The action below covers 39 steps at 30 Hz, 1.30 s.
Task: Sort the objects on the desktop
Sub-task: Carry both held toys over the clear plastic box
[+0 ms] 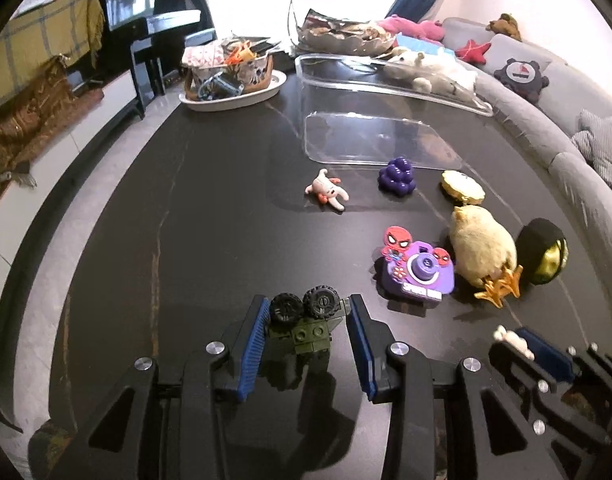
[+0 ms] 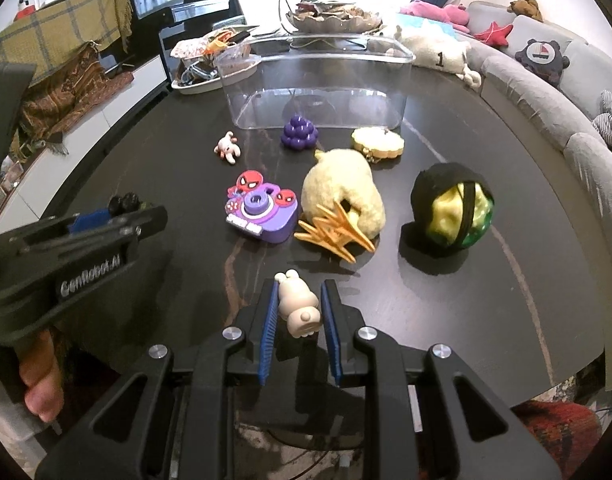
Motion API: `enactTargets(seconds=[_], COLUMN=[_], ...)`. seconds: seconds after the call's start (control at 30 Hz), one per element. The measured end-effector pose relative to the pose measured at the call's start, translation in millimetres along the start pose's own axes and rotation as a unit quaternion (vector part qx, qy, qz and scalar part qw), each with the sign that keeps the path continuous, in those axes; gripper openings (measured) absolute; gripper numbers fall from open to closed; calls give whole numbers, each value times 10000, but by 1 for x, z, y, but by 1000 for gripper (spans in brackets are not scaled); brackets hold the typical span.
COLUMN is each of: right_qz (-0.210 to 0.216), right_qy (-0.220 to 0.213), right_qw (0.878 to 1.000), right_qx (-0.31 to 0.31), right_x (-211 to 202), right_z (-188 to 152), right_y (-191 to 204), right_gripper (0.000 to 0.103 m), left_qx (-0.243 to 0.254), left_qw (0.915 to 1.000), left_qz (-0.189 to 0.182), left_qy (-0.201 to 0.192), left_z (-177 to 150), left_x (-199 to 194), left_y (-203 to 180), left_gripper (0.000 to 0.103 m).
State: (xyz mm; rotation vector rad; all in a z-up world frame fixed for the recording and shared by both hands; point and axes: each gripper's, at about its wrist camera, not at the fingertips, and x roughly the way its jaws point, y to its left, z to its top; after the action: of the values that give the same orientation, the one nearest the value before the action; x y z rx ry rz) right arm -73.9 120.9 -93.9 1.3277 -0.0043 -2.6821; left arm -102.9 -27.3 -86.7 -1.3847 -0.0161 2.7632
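In the left wrist view my left gripper (image 1: 308, 304) is shut on a green toy truck (image 1: 306, 326) with black wheels, both blue pads against its sides. My right gripper (image 2: 300, 286) is shut on a small beige rabbit figure (image 2: 298, 308), head pointing forward. On the dark table (image 2: 446, 312) lie a purple Spider-Man toy camera (image 2: 262, 212), a yellow plush chick (image 2: 346, 192), a black, yellow and green ball (image 2: 452, 210), a purple grape toy (image 2: 300, 132), a white and pink figure (image 2: 228, 147) and a yellow scalloped piece (image 2: 378, 142). A clear plastic bin (image 2: 314, 80) stands behind them.
A white oval dish (image 1: 234, 100) piled with clutter sits at the table's far left, a silver bowl stand (image 1: 346, 40) behind the bin. A grey sofa (image 1: 546, 128) with plush toys curves along the right edge. A hand (image 2: 38, 376) holds the left gripper's handle.
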Motion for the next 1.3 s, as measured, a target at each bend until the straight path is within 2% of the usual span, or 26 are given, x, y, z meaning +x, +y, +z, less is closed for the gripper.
enactTargets(seconds=[0.67,1.3], right_qz=[-52,-8], right_qy=[-561,-1044], right_qw=[9982,9943], right_qx=[214,195], right_x=[-42,-75], right_z=[20,56], right_y=[9,4], right_gripper=[19,19], left_qx=[168,167], left_qw=[9983,9959], left_qz=[-149,-113], left_qy=[-529,-880], left_z=[-5,32], left_x=[-61,-88], left_y=[-23,-31], left_gripper=[36,36])
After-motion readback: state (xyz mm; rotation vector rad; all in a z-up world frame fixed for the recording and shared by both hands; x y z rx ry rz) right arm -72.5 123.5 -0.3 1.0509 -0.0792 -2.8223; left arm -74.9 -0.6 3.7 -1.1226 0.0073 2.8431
